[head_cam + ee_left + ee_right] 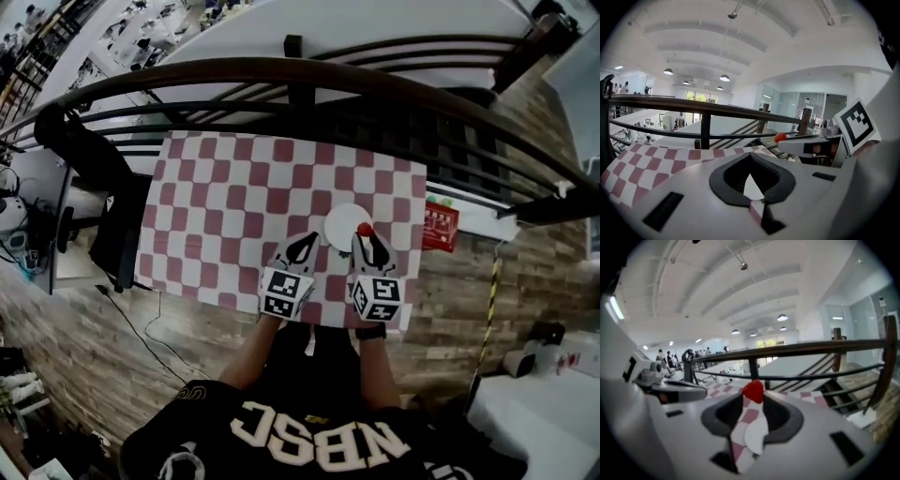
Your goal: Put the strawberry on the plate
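Strawberry (pixel 365 229) at plate (pixel 339 221) rim (right side)

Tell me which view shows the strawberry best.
Right gripper view: the strawberry is large, central and close. Head view shows only a small red dot from above; left gripper view, a tiny red spot off to the right.

The person wears a black shirt (pixel 309 441) with big cream block lettering across it, filling the head view's six o'clock edge. A dark band (pixel 371 331) circles the right wrist. The left tongs (pixel 307 242) and right tongs (pixel 368 240) are pale grey shells, black and pointed toward twelve o'clock. Each carries at its six o'clock end a white marker cube (pixel 286 292) printed with black squares. Black rectangular slots (pixel 662 211) mark the shells.
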Demonstrator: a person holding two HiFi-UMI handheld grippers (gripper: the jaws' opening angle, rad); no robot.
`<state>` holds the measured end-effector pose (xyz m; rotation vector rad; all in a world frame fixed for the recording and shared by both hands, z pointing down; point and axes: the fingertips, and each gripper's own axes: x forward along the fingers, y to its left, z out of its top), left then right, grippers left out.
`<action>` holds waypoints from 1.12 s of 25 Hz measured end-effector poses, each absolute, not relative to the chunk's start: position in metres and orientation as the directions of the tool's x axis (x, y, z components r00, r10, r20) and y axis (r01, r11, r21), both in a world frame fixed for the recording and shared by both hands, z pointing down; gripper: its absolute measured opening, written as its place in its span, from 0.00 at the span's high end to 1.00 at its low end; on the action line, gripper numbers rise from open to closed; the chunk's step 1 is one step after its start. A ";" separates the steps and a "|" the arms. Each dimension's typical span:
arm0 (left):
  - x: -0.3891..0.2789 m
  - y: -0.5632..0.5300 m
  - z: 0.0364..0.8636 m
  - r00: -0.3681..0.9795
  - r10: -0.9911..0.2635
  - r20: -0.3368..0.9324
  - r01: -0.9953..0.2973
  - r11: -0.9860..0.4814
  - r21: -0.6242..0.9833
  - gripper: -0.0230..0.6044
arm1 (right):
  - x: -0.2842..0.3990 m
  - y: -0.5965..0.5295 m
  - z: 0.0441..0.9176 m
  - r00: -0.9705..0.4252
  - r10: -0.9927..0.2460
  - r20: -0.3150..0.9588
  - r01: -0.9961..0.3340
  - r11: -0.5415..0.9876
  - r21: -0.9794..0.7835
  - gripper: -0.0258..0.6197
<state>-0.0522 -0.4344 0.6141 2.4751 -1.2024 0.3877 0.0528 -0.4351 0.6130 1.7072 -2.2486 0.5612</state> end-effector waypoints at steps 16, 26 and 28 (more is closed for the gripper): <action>-0.033 -0.437 0.732 0.557 -0.599 0.575 -0.809 -0.548 0.213 0.95 | 0.052 -0.442 0.785 -0.272 -0.669 0.692 -0.955 0.278 -0.107 0.75; -0.046 -0.430 0.768 0.507 -0.590 0.628 -0.842 -0.495 0.214 0.95 | 0.044 -0.447 0.820 -0.287 -0.616 0.734 -0.948 0.292 -0.126 0.75; -0.047 -0.431 0.768 0.508 -0.593 0.625 -0.842 -0.495 0.215 0.95 | 0.044 -0.448 0.822 -0.284 -0.613 0.737 -0.949 0.291 -0.124 0.75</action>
